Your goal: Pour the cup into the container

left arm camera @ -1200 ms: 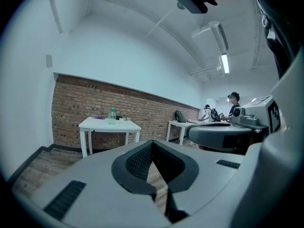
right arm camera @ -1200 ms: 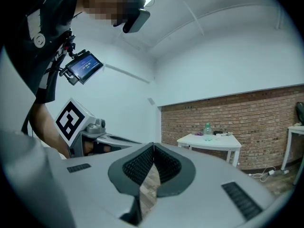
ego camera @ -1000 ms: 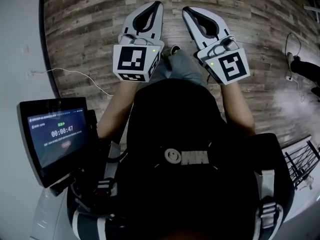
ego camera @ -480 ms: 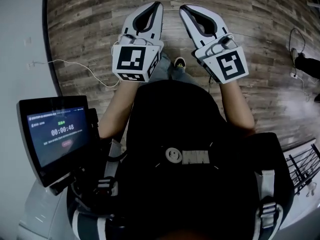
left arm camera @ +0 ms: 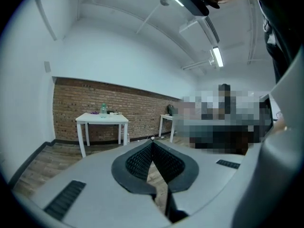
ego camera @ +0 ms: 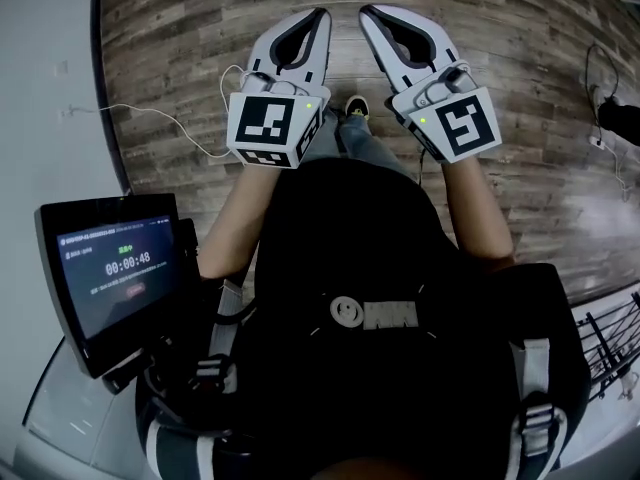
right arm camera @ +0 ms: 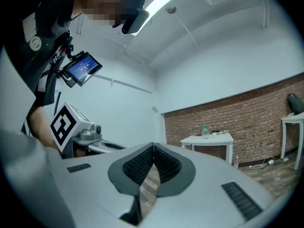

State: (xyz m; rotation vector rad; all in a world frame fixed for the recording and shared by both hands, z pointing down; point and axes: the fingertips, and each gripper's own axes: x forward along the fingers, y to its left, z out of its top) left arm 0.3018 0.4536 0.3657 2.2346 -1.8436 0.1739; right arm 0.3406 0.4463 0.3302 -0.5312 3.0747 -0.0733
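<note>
While they hang side by side over the wood floor (ego camera: 180,48), the left gripper (ego camera: 318,20) and right gripper (ego camera: 368,16) both have their fingers clenched on nothing. Way off by the brick wall (left arm camera: 71,106) there's a white desk (left arm camera: 101,118) with a bottle (left arm camera: 103,109) and small stuff, too tiny to pick out the cup tbh.

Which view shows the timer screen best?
The head view: the timer screen sits large at lower left, facing the camera, its digits legible. The right gripper view catches the same screen small and tilted at upper left, unreadable. The left gripper view does not show it.
</note>
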